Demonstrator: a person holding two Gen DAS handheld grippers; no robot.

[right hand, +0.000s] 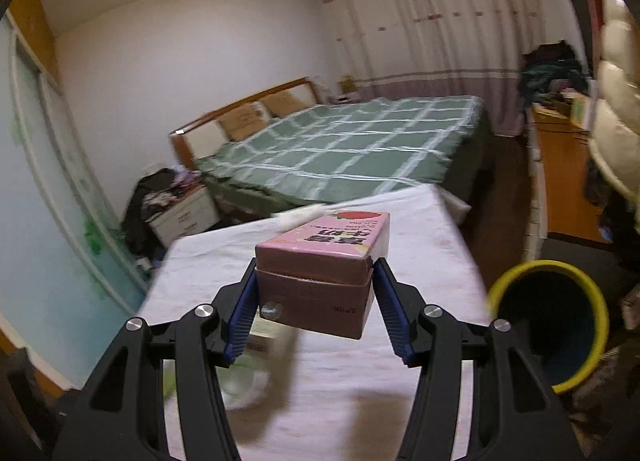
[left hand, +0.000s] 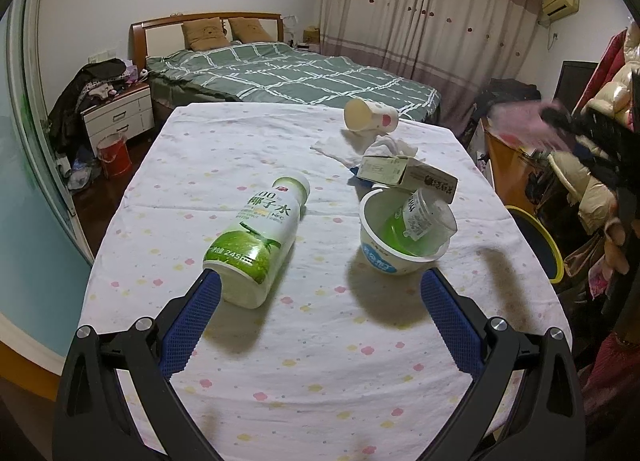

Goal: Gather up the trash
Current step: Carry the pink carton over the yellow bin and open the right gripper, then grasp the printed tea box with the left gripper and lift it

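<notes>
A yellow-rimmed bin (right hand: 548,325) was seen at four o'clock of the table (right hand: 420,261). A pink strawberry-milk carton (right hand: 320,277) was clamped between the right gripper (right hand: 316,301) pads, lifted above the cloth. The left gripper (left hand: 320,297) was spread wide, holding nothing; a coconut-water bottle (left hand: 256,237) marked "245" lay beside its ten-o'clock finger, a white tub (left hand: 400,237) at one o'clock.

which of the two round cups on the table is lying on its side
The paper cup with pink spots at the far end of the table, its open mouth facing the camera. The other, the white and blue yogurt cup, stands upright with trash inside.
</notes>
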